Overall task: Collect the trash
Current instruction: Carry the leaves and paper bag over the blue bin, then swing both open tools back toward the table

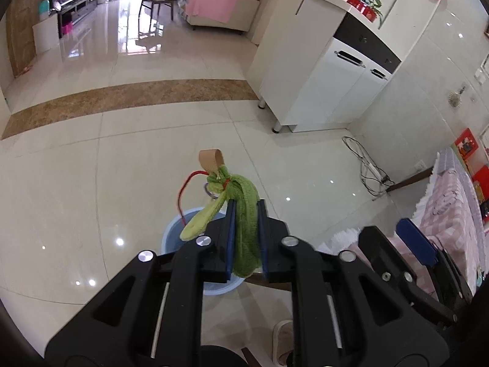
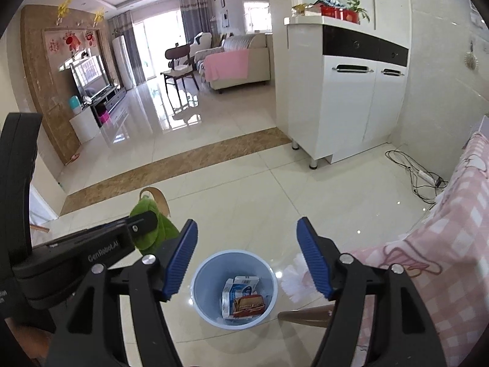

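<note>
My left gripper [image 1: 246, 206] is shut on a green cloth bundle [image 1: 244, 195] tied with a red string and a tan loop. It holds the bundle in the air above a light blue trash bin [image 1: 174, 238] on the floor. The right wrist view shows the bin [image 2: 234, 287] from above, with a blue-white carton [image 2: 240, 290] and a red wrapper [image 2: 249, 304] inside. My right gripper [image 2: 247, 229] is open and empty above the bin. The left gripper [image 2: 143, 229] with the green bundle [image 2: 159, 229] shows at its left.
A table with a pink checked cloth [image 2: 443, 244] stands at the right, with a wooden leg [image 2: 305, 316] near the bin. A white cabinet [image 2: 345, 91] stands behind, with cables [image 2: 421, 177] on the floor beside it. A slipper [image 1: 282, 342] lies at the bottom.
</note>
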`<state>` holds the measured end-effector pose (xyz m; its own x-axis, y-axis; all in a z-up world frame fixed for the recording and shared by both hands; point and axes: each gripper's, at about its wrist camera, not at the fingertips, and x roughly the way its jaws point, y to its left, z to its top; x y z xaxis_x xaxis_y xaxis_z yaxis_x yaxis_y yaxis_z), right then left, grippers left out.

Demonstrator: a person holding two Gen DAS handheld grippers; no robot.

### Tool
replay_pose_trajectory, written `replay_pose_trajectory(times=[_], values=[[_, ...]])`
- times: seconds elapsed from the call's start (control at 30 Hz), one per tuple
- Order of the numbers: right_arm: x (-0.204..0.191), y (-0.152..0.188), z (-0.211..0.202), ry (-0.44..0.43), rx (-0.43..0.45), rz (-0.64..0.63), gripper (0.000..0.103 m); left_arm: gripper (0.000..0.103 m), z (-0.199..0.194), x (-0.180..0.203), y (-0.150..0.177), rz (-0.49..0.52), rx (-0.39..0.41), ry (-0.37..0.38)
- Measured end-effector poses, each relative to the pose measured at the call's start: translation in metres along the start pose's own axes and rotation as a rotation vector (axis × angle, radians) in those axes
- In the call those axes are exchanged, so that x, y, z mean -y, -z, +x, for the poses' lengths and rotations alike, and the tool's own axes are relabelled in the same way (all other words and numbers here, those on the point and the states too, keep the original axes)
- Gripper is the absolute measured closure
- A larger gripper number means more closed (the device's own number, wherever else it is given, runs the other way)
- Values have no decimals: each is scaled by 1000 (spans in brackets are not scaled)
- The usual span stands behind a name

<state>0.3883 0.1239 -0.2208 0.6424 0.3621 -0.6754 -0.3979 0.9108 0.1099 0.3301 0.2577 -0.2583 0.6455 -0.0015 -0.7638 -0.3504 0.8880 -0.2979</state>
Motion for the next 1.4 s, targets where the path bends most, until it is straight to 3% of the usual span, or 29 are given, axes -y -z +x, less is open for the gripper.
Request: replay_pose_trajectory(times=[0.03, 0.07, 0.1, 0.47, 0.73, 1.1, 1.4], values=[[1, 0, -1, 1, 2, 4, 36, 65, 0, 1, -2, -4, -9, -10], [3, -1, -3, 6, 7, 9, 36, 39, -1, 0, -2, -8, -7, -24], [5, -1, -5, 14, 13, 13, 36, 34, -2, -1, -3, -10, 5, -44], [19, -7, -38, 19, 57, 45, 36, 34, -42, 17, -3, 40, 77, -61], [30, -8, -93, 20, 133, 70, 36, 34, -91, 48, 3, 97, 163, -31], [75, 0, -197, 76, 275, 150, 34, 34, -161, 114, 26, 205, 263, 97], [135, 38, -270, 204, 339, 253, 32, 34, -191, 189, 70, 361, 262, 231]])
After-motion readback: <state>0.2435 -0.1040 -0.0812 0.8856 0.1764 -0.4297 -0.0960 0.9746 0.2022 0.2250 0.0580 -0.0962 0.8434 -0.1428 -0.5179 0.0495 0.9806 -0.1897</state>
